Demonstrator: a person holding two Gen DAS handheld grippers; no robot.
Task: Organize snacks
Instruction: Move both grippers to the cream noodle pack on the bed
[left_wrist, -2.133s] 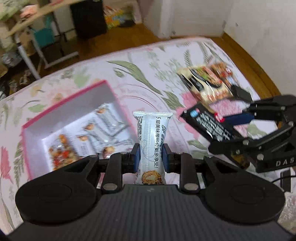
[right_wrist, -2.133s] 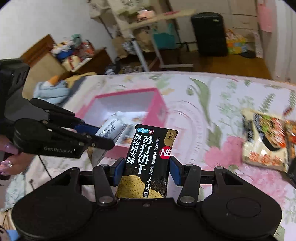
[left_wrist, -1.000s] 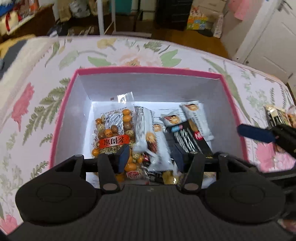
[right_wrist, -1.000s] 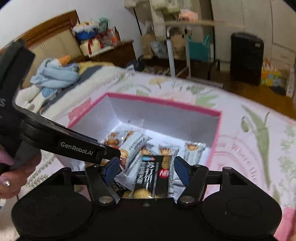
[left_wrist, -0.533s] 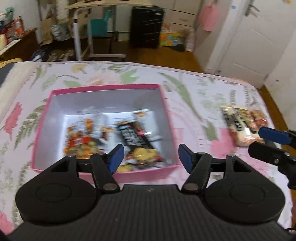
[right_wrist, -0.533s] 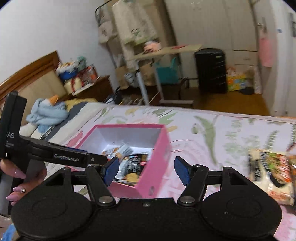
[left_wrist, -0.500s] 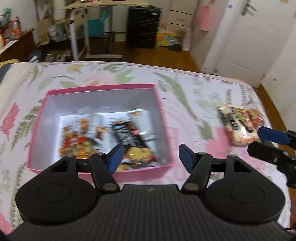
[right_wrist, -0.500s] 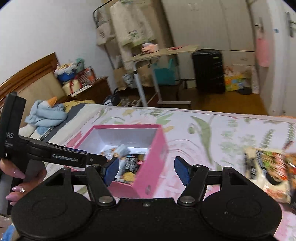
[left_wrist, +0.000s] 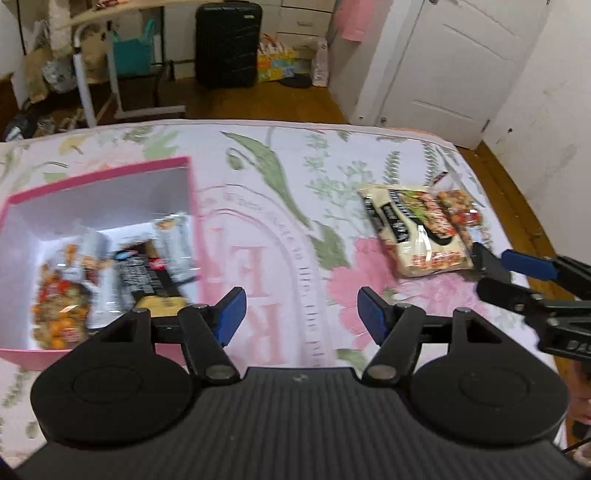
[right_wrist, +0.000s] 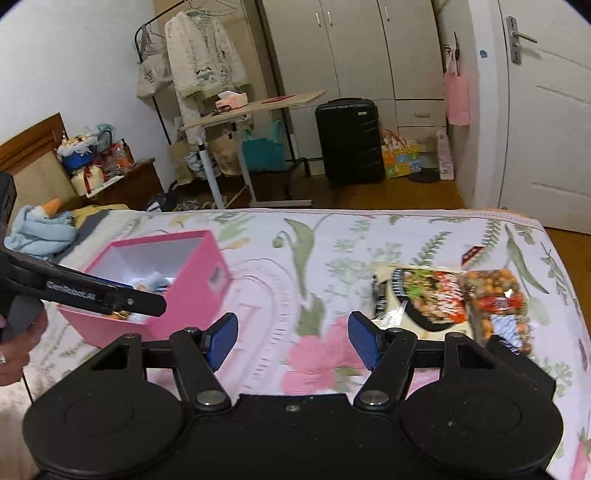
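Two empty claws over a flowery bed sheet
The left gripper (left_wrist: 298, 312) has its blue pads spread with nothing between them; the right gripper (right_wrist: 293, 339) is opening wider, also empty. Past them, one pink cardboard box (left_wrist: 99, 176) holds several snack packs, and two more lie well apart from it: a noodle pack (right_wrist: 424, 295) just beside a clear bag of orange nuts (right_wrist: 496, 304)
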